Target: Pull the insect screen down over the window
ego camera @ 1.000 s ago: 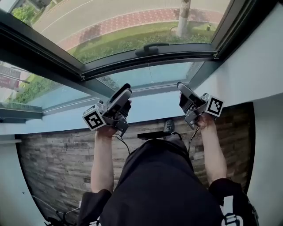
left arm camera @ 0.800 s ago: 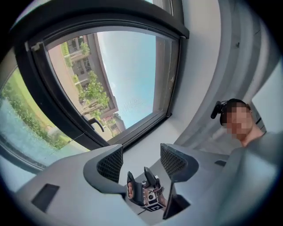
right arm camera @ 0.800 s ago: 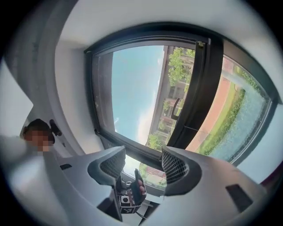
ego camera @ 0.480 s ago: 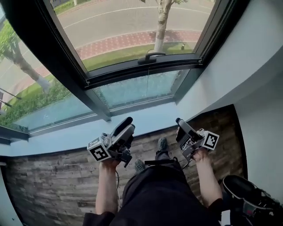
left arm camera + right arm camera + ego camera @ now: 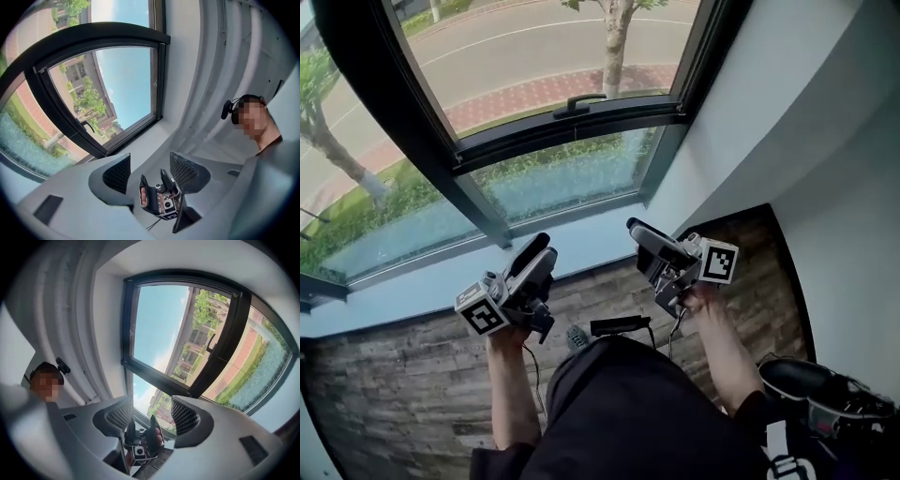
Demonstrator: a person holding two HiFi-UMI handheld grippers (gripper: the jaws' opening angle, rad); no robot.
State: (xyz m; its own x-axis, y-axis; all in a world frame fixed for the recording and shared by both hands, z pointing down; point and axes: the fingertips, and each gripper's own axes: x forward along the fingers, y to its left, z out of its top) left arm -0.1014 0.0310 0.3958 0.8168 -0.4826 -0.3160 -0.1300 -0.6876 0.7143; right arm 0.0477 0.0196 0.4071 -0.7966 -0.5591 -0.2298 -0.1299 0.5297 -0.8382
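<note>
The job looks to be at its approach step. The insect screen shows in none of the views, and the window (image 5: pixel 572 173) gives an unveiled view of lawn and road, so the screen is judged to sit rolled away, probably at the top of the frame.

The left gripper (image 5: pixel 542 255) and right gripper (image 5: pixel 639 242) are held level side by side, near the sill (image 5: pixel 422 281) and well below the sash. Each one's 2 fingers (image 5: pixel 117 173) stand apart with nothing between them.

The next move likely calls for raising both grippers to the far upper edge of the frame (image 5: pixel 422 122), finding the screen's pull bar and closing on it evenly at left and right, so that it comes down square.

The frame is dark, smooth metal, and the sash carries a slim black lever handle (image 5: pixel 575 102). The glass is clear and flat. The sill and the right wall (image 5: pixel 750 122) are matte and pale. The floor (image 5: pixel 394 394) has a rough, grey-brown plank pattern. The finger pads are dark, curved and finely gridded.
</note>
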